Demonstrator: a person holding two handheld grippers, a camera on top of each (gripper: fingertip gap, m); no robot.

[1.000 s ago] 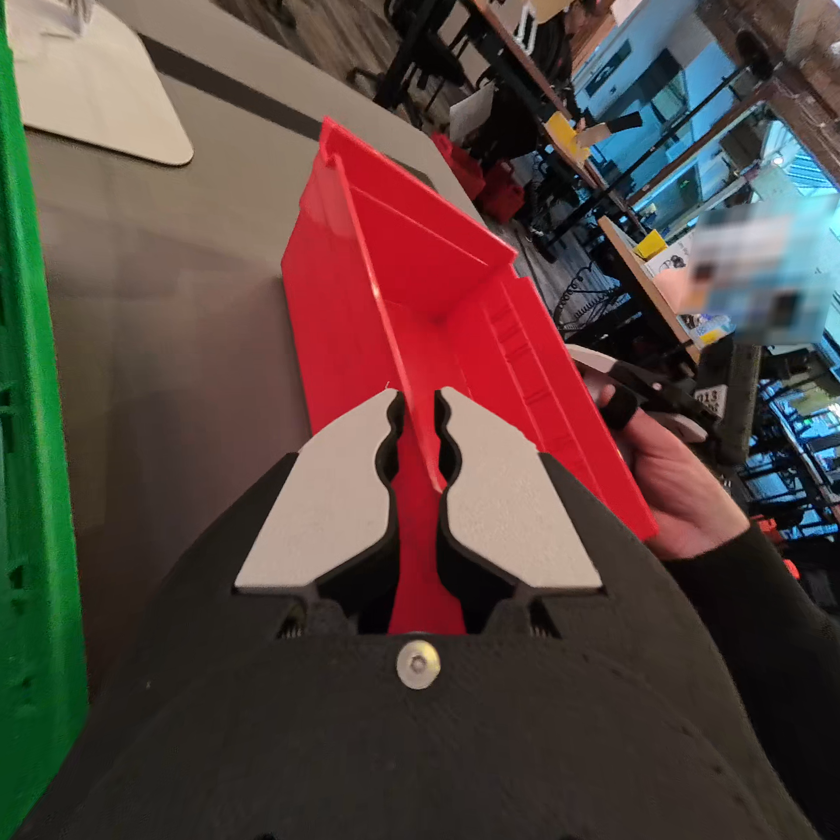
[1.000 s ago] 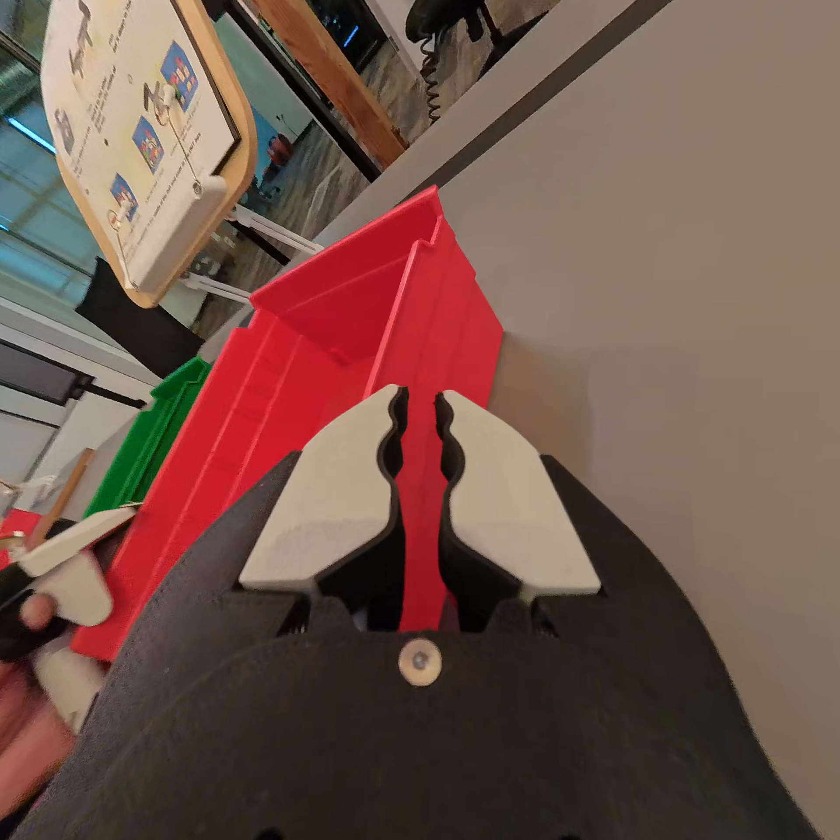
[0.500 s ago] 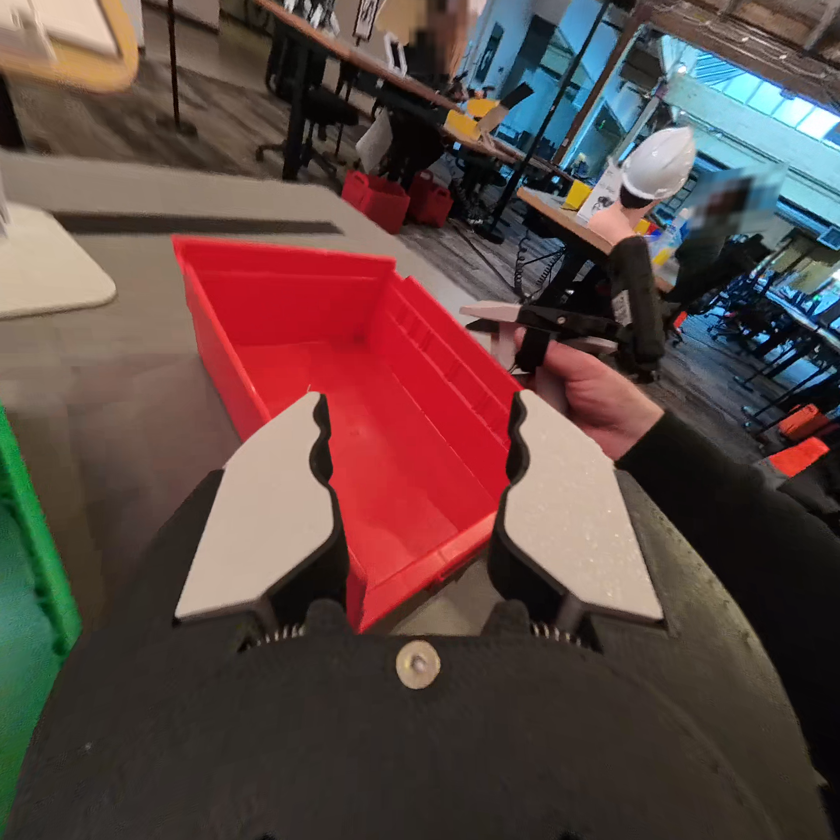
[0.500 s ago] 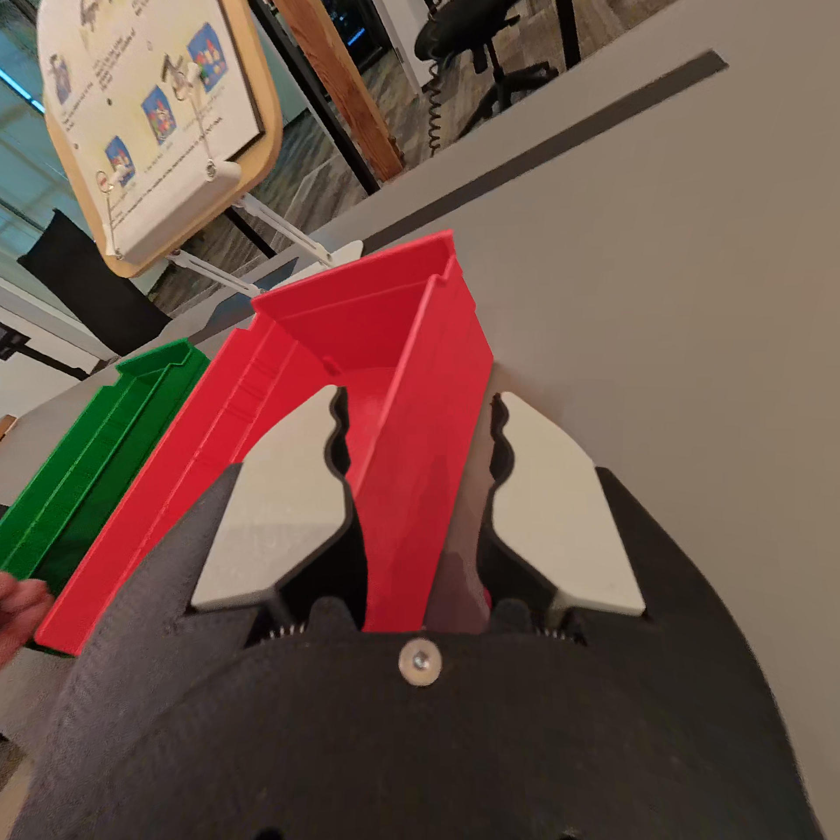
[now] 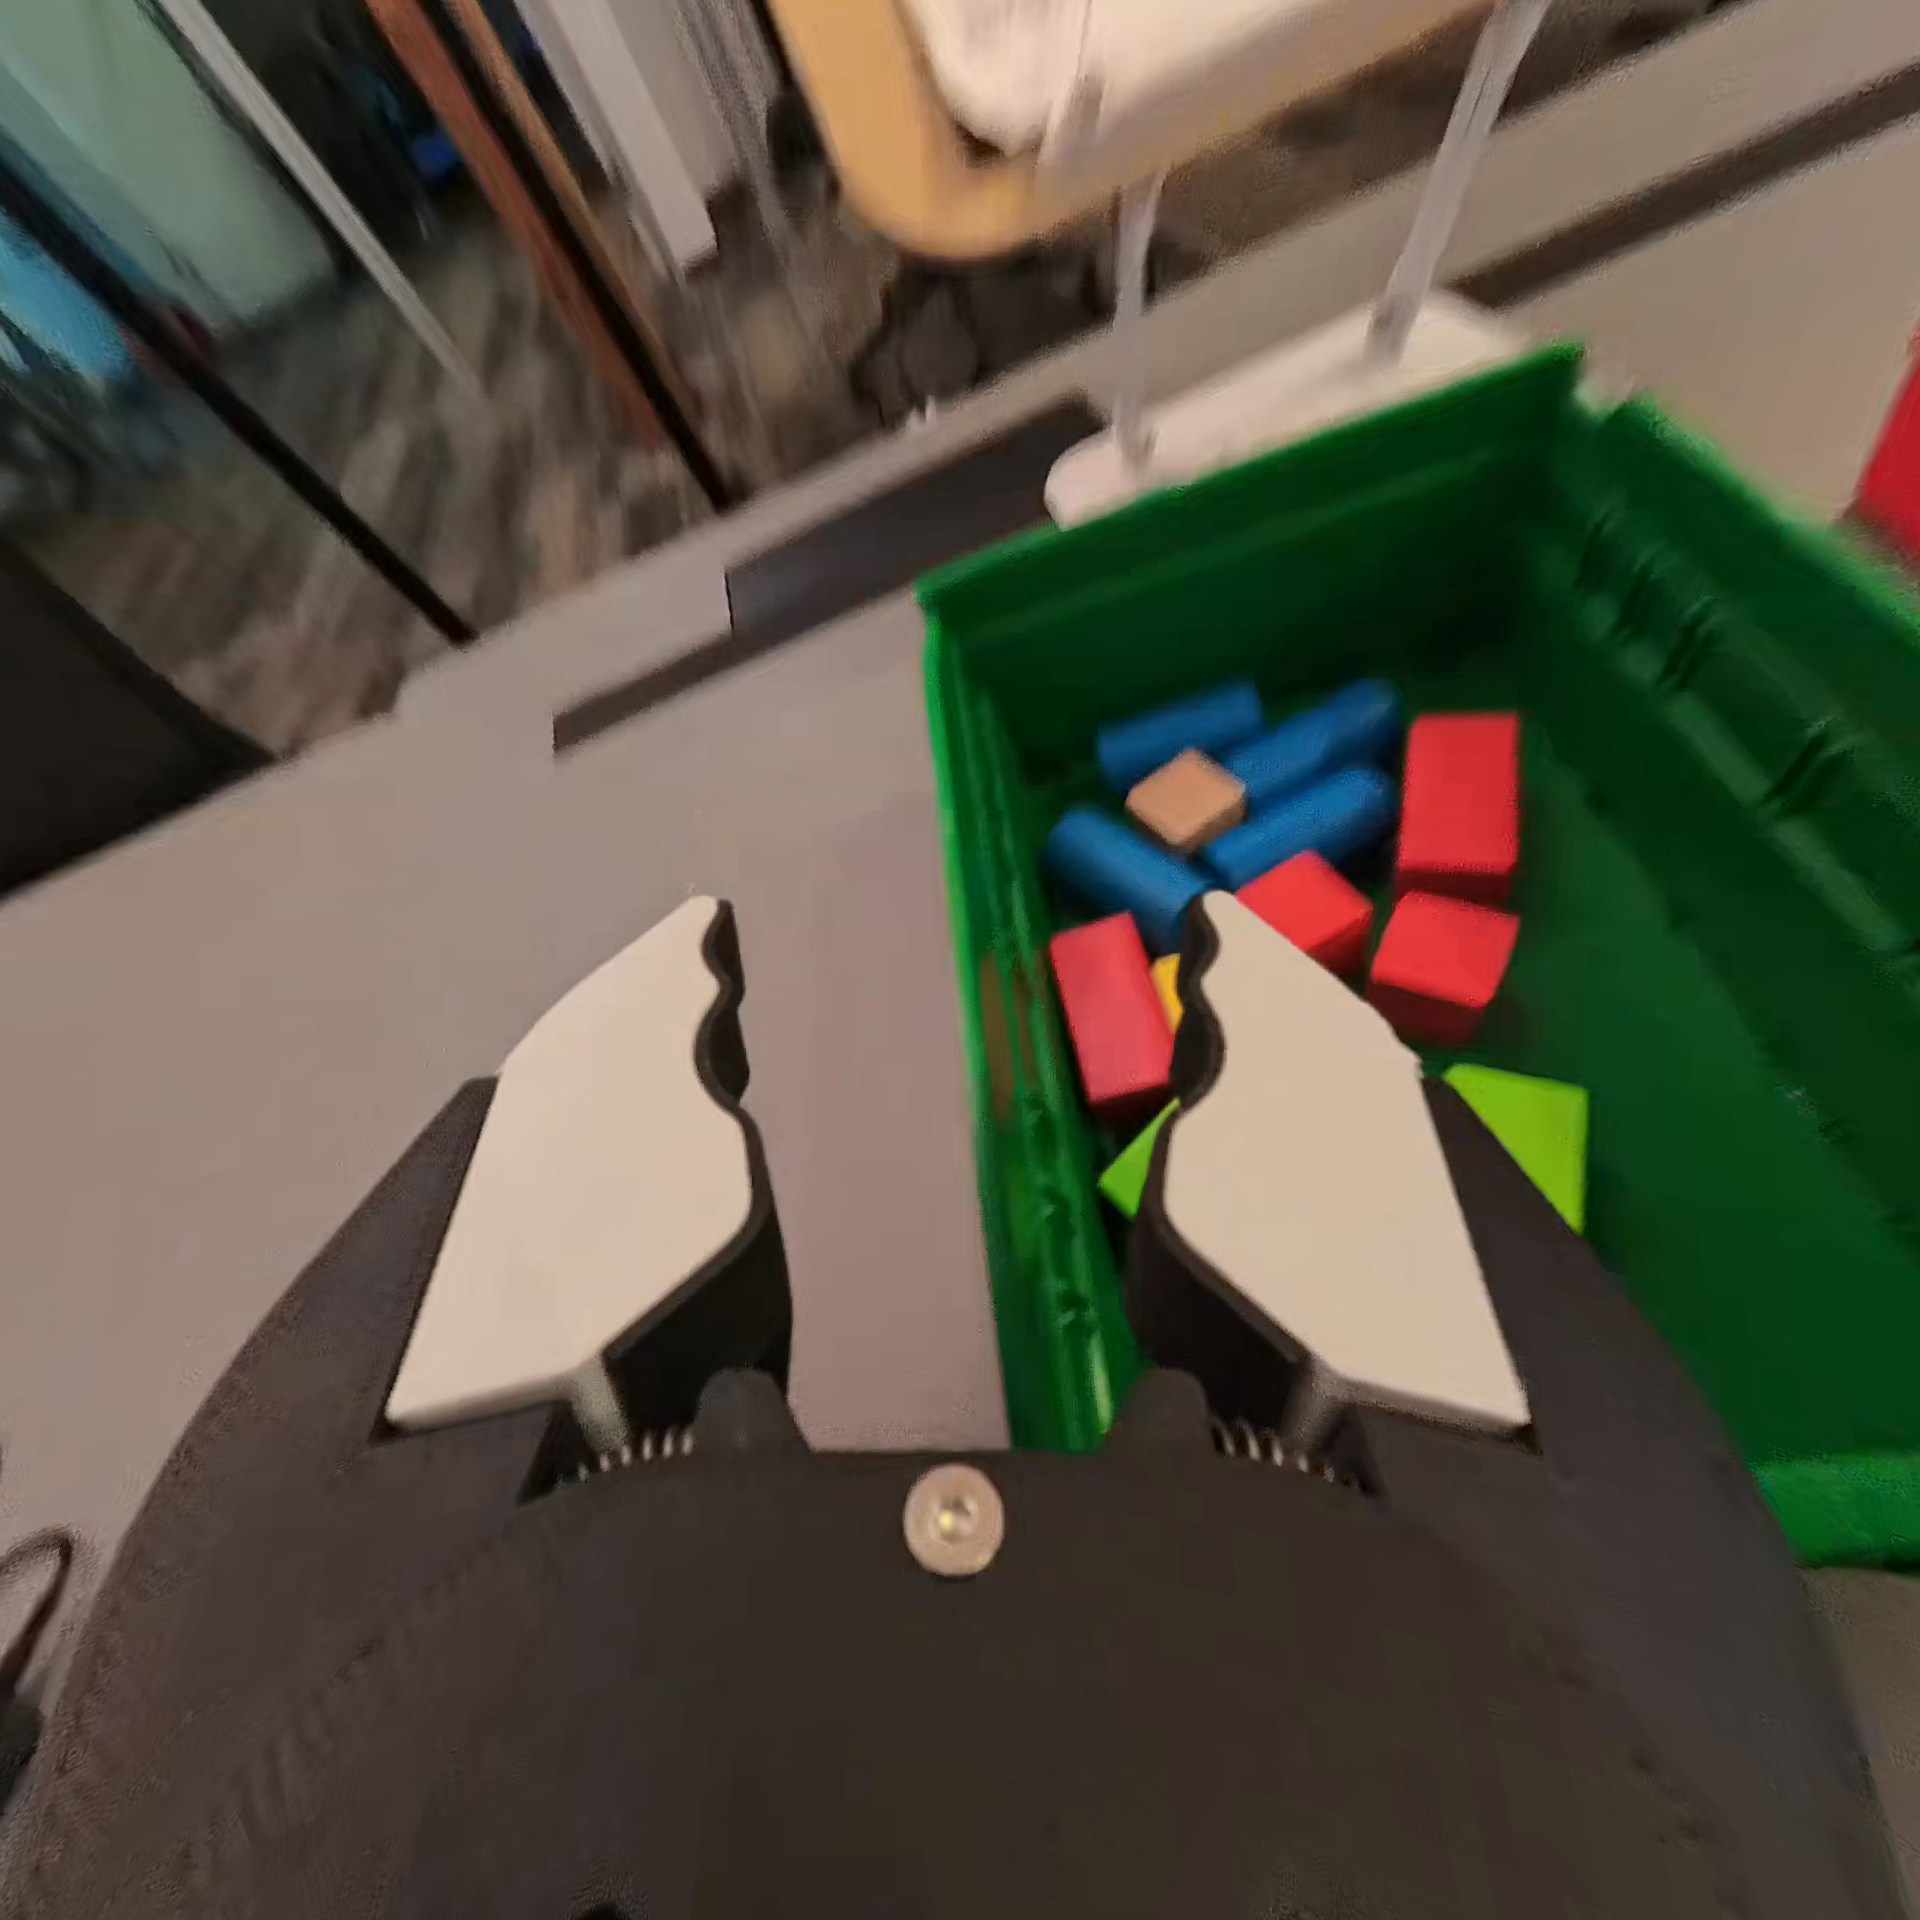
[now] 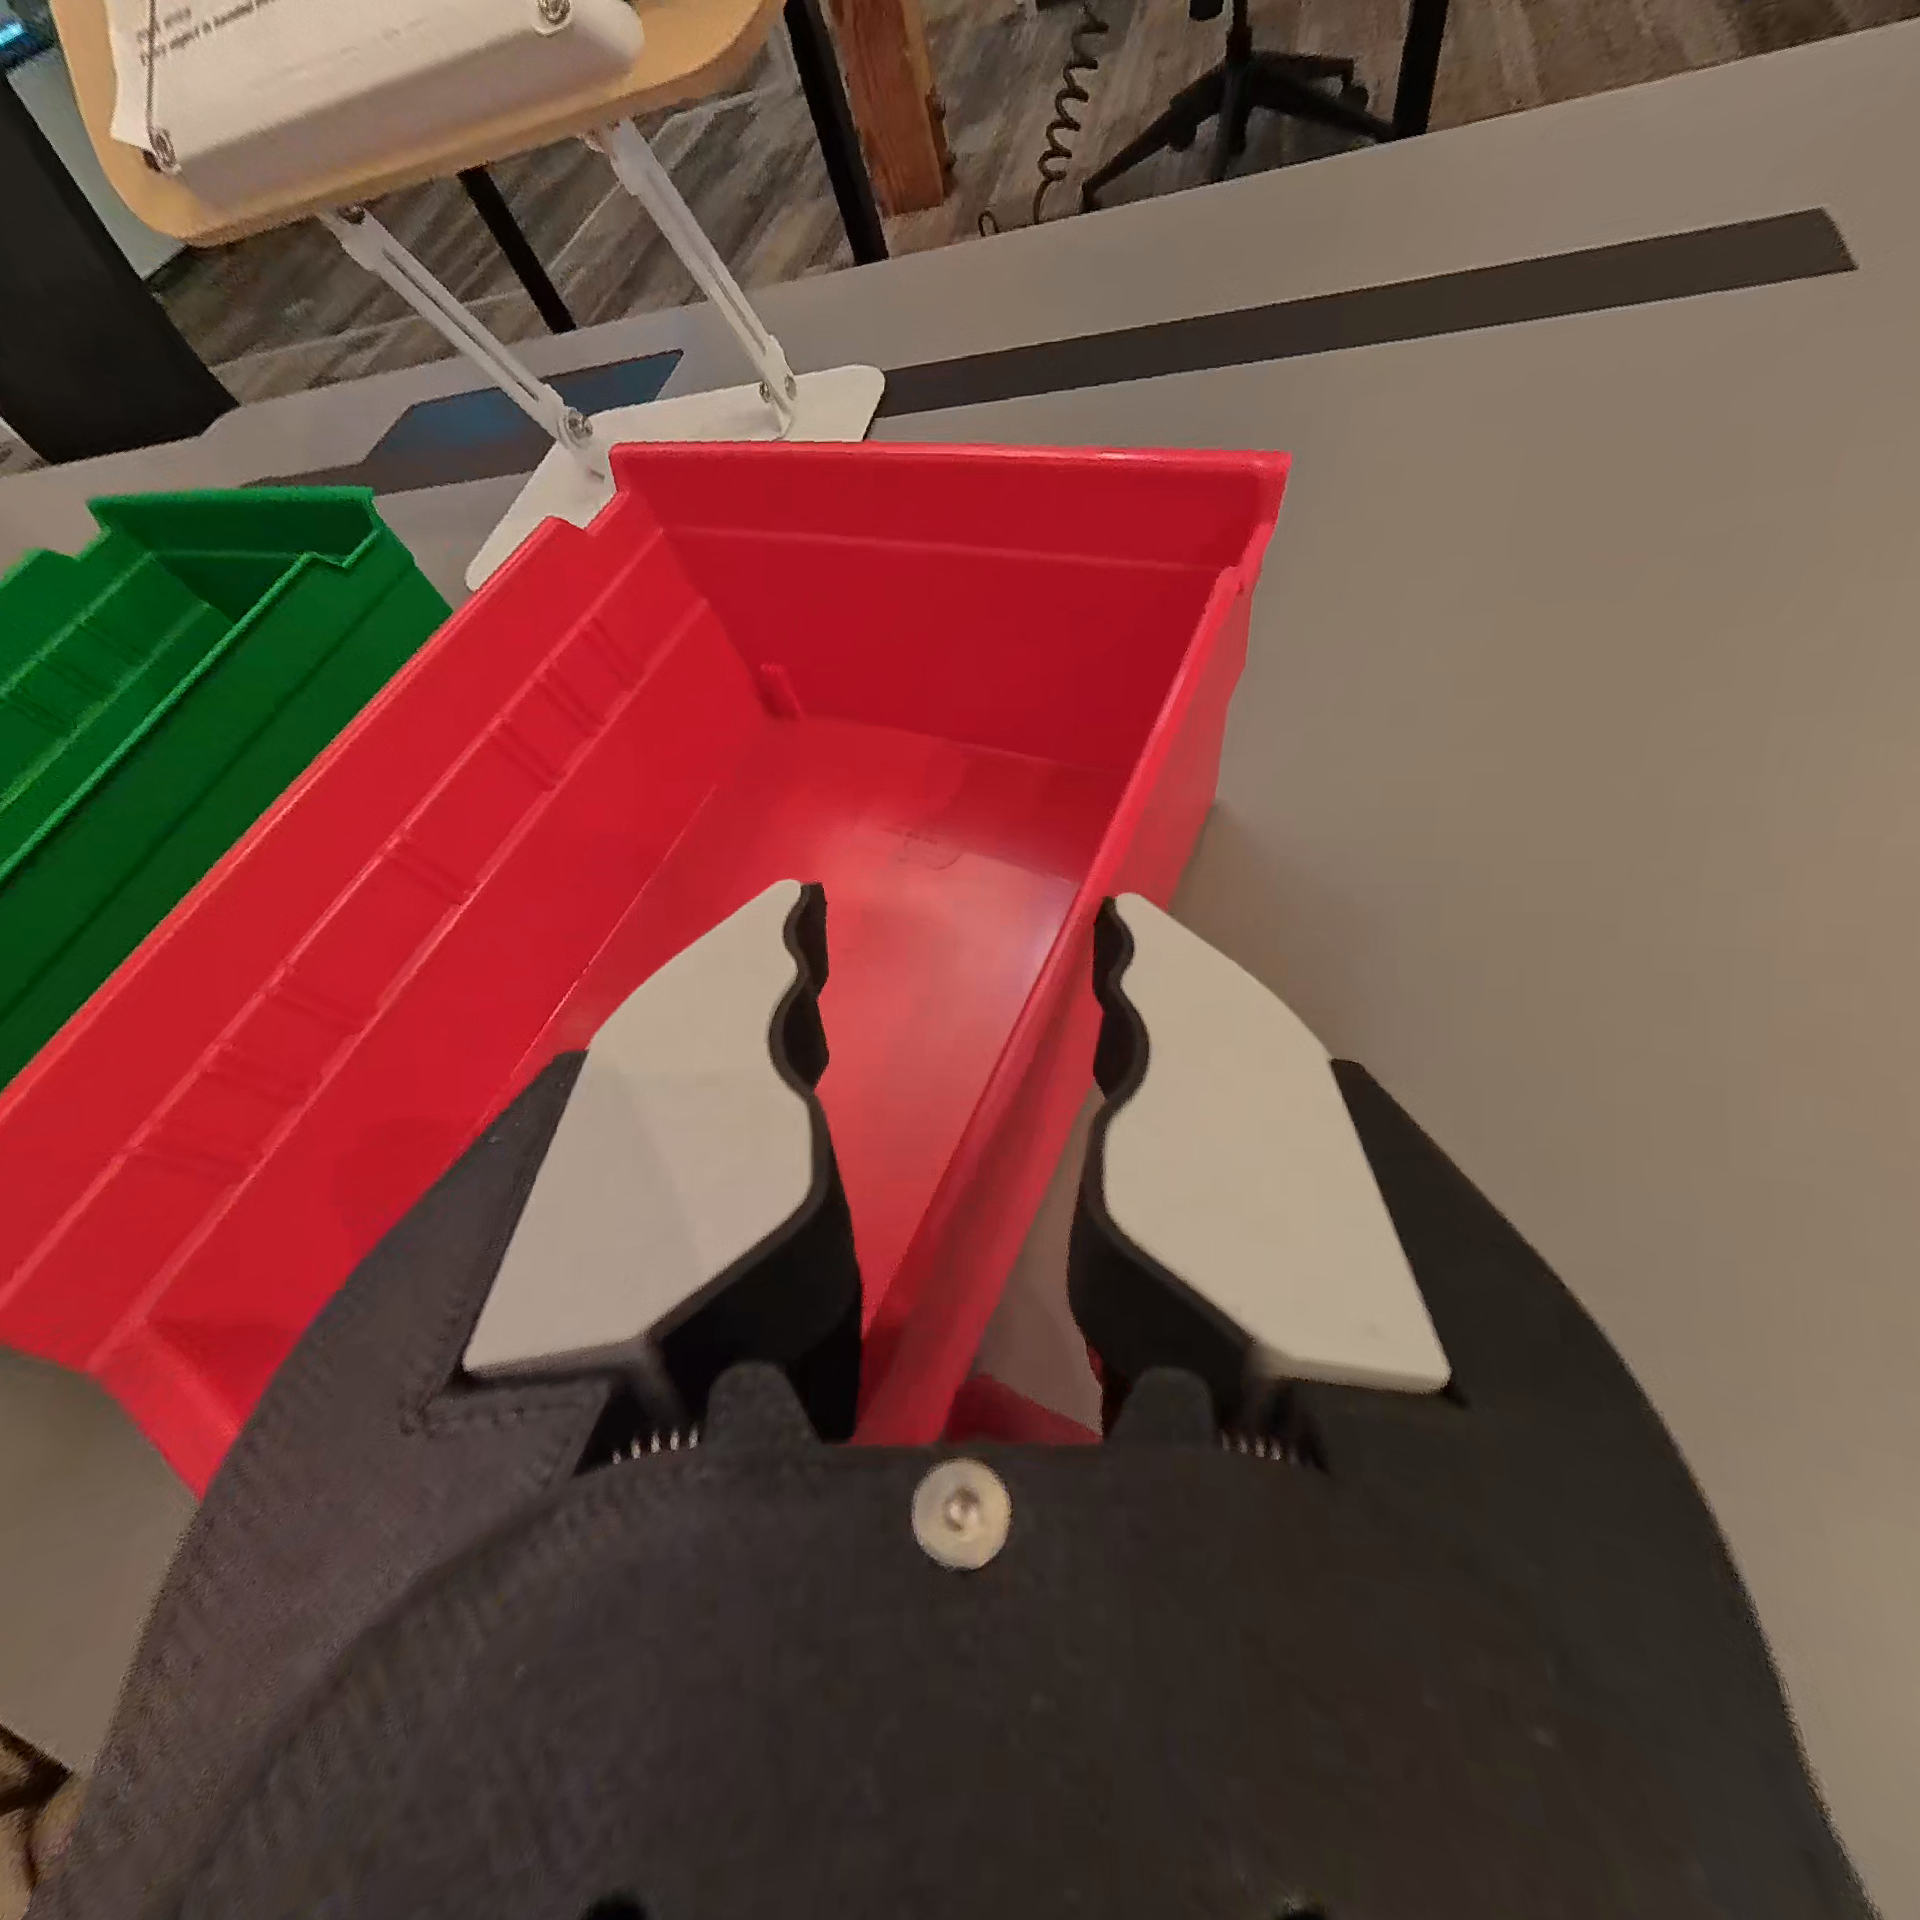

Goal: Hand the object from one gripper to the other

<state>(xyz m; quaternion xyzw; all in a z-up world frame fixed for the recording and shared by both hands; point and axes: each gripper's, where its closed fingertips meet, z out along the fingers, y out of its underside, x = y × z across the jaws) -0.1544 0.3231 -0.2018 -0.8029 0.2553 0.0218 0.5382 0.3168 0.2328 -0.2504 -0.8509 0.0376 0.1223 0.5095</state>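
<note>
Two grippers, both with jaws spread, nothing held. Left gripper [image 5: 961, 997] hovered over tabletop [image 5: 312, 987] beside green bin [image 5: 1714, 831], one finger above blocks [image 5: 1455, 800] inside. Right gripper [image 6: 956, 997] straddled right wall of empty red bin [image 6: 935, 603]. Step judged: picking object, handover not begun. Next move called for left lowering onto one block, closing squarely.

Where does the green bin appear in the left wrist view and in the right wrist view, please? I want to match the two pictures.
Left wrist view: the green bin fills the right half, with coloured blocks inside, partly behind the open left gripper.
Right wrist view: the green bin is at the left edge, beside the red bin.
Shared landmark: the white stand base behind the bins.
</note>
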